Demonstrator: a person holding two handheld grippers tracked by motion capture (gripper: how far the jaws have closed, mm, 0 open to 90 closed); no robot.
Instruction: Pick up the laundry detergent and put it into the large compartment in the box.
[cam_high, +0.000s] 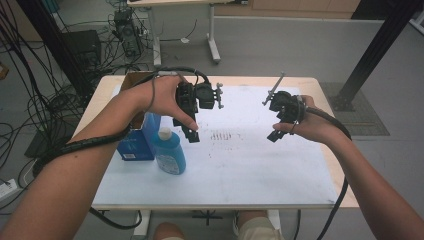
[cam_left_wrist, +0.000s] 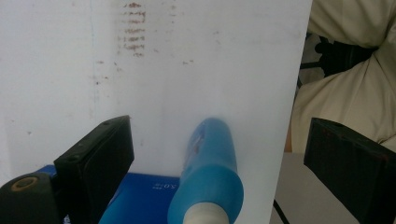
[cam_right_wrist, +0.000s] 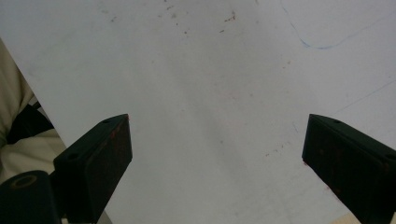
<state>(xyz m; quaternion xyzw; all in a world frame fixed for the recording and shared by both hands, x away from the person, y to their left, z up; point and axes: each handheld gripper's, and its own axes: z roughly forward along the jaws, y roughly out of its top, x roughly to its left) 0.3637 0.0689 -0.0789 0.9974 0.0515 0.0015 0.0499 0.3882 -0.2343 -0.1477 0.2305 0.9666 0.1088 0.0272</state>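
Grey floor, cables and desk legs behind; white desk (cam_high: 280, 165) in front, smudged brown near its middle.

Bottle (cam_high: 168, 151) upright at the desk's left edge, white cap up, touching or just beside a blue box (cam_high: 134, 145) on its far-left side. Left tool (cam_high: 192, 131) hovering just above and right of the bottle, jaws spread wide, nothing between the pads. Right tool (cam_high: 274, 134) well right of the bottle over bare desk, jaws likewise apart and empty.

Step in hand, by the look of it: the approach to the bottle, no grip yet. Next move calls for lowering the left tool so the pads straddle the bottle's body below the cap, then closing squarely; the box so close leaves little room for the far pad.

Left tool view: bottle (cam_left_wrist: 210, 177) from above, cap end nearest, lying between the jaws' lines but beyond them; box (cam_left_wrist: 140, 196) under the left jaw; pale clothing past the desk edge. High view: both hands and the gap between them. Right tool view: scuffed desk (cam_right_wrist: 210, 93), faint blue pen lines.
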